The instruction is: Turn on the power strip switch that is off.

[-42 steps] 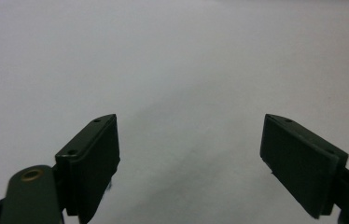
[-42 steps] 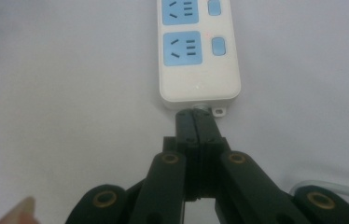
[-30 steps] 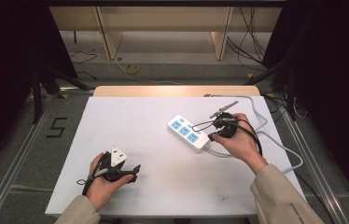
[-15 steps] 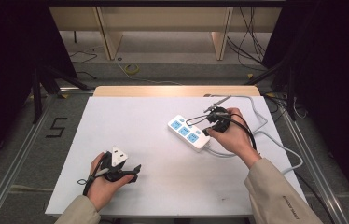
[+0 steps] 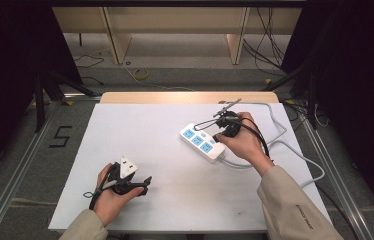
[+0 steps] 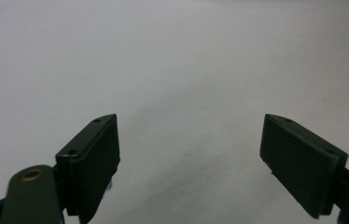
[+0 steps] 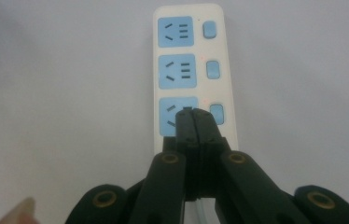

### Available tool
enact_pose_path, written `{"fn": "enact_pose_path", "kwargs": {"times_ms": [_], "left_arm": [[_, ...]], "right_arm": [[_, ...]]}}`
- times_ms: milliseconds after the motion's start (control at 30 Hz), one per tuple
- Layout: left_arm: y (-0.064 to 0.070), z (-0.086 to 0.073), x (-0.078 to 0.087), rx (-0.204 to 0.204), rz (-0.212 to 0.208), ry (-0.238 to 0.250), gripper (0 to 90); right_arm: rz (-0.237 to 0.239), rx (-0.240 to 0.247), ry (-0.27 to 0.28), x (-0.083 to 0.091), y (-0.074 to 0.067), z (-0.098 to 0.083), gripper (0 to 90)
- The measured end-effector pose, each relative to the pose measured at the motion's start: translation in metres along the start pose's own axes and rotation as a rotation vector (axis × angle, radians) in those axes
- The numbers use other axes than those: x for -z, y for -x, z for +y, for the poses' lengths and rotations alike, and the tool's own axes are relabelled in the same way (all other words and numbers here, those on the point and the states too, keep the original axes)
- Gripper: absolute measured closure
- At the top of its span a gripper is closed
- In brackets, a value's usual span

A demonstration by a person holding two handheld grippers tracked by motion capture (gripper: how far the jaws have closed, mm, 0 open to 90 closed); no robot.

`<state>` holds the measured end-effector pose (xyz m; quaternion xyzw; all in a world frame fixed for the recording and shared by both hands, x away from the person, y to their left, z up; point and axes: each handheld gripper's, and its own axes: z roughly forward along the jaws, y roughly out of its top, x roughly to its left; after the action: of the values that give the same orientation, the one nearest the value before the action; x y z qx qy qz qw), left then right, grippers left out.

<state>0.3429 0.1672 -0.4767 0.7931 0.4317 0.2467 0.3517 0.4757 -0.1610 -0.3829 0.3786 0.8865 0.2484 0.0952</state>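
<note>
Under closed right gripper (image 7: 194, 114): white power strip (image 7: 193, 70), three blue sockets.

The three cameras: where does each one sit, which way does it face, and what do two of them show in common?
High view: above the person's side, facing forward and down on the table; shows both forearms, left gripper and right gripper.
Left gripper view: rides the left gripper, facing bare table between its open jaws.
Right gripper view: rides the right gripper, facing along its shut jaws over the power strip.
Shared: high and right gripper views both show the power strip.
</note>
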Motion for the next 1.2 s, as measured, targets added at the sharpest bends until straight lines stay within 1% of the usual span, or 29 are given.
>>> {"fn": "enact_pose_path", "kwargs": {"times_ms": [100,367,567,700,1000,1200], "left_arm": [[0.000,0.000,0.000,-0.003,-0.001,-0.002,19.8],[0.000,0.000,0.000,-0.001,-0.001,-0.001,20.0],[0.000,0.000,0.000,-0.002,-0.002,-0.001,20.1],[0.000,0.000,0.000,-0.002,-0.001,0.001,20.1],[0.001,0.000,0.000,0.002,0.000,0.002,19.8],[0.001,0.000,0.000,0.001,-0.001,0.002,19.9]], "right_arm": [[0.000,-0.003,-0.006,-0.001,0.000,0.002,90.0],[0.002,-0.003,-0.001,-0.006,0.001,0.007,90.0],[0.001,0.000,0.000,-0.012,-0.002,0.013,90.0],[0.003,0.007,0.000,-0.013,-0.002,0.016,90.0],[0.003,-0.003,0.005,-0.016,-0.003,0.022,90.0],[0.003,0.001,0.003,-0.018,-0.002,0.025,90.0]]}}
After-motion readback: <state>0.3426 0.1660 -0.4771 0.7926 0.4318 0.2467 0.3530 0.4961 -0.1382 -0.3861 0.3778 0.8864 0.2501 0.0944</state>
